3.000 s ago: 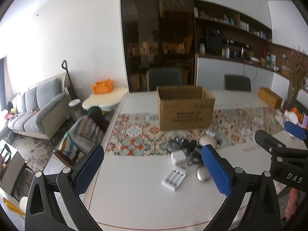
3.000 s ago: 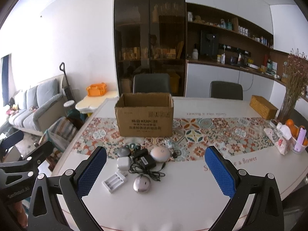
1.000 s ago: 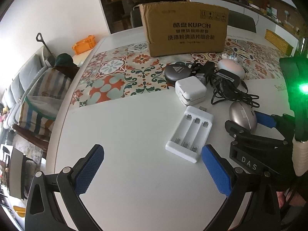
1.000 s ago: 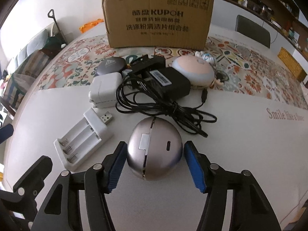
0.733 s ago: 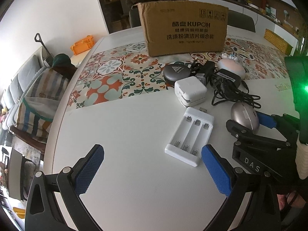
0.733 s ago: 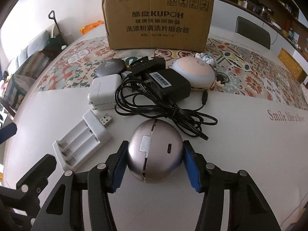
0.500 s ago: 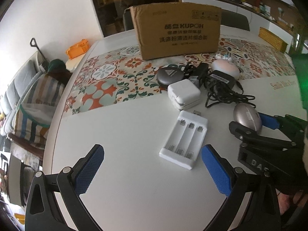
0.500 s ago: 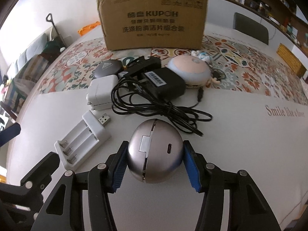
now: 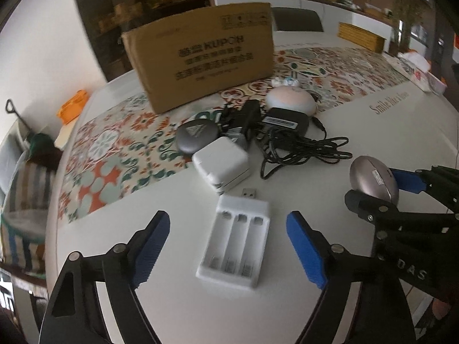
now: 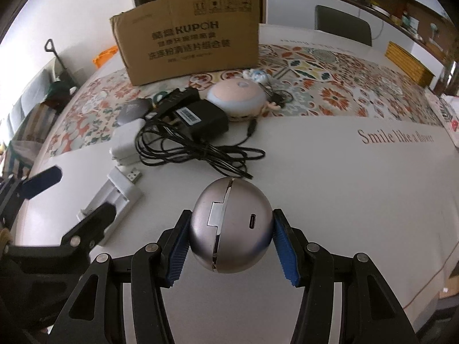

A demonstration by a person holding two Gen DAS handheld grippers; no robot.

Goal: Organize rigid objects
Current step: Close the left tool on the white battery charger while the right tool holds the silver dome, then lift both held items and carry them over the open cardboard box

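My right gripper [image 10: 231, 249] is shut on a silver egg-shaped case [image 10: 231, 225] and holds it above the white table; the case also shows in the left wrist view [image 9: 373, 177]. My left gripper [image 9: 228, 246] is open, its fingers on either side of a white battery charger [image 9: 236, 246] lying on the table; the charger also shows in the right wrist view [image 10: 114, 197]. Behind lie a white power adapter [image 9: 221, 162], a black adapter with tangled cable [image 10: 198, 123], a grey round case [image 9: 196, 137] and a pink round device [image 10: 236, 97]. An open cardboard box [image 10: 189, 31] stands beyond.
A patterned table runner [image 10: 330, 86] crosses the table under the box. A yellow woven box [image 10: 407, 66] sits at the far right. A chair [image 10: 341, 23] stands behind the table. The table's left edge [image 9: 54, 229] drops to a striped bag.
My right gripper has lifted the silver case off the table. My left gripper has moved in over the battery charger, now framed between its fingers, and has narrowed a little.
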